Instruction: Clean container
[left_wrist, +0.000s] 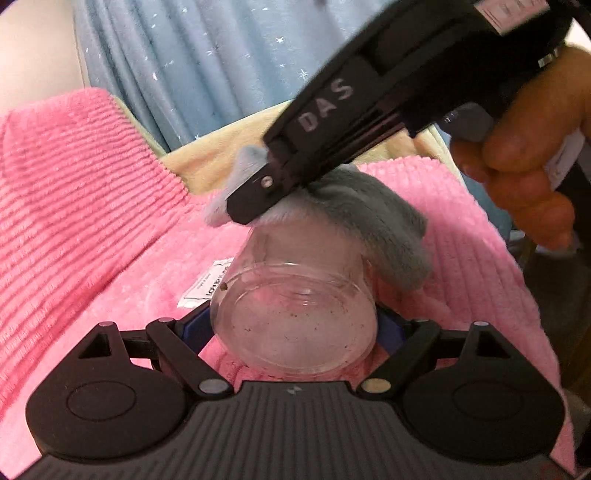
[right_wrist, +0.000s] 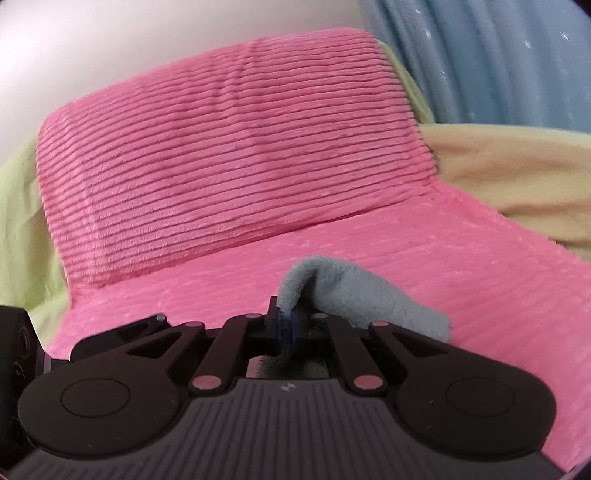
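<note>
on right hand-held gripper: "DAS"

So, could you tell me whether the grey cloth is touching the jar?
Touching: in the left wrist view the cloth drapes over the jar top, with no gap visible.

- Supporting surface: a bed or couch covered by a pink ribbed plush blanket.
- Far left: a pink ribbed cushion rests on the blanket, leaning back against the wall.
- Far right: a pale yellow fleece blanket lies beside the cushion, continuing under the pink cover's edge.
- Near centre: a white printed label lies flat on the pink blanket; its text is unreadable.
</note>
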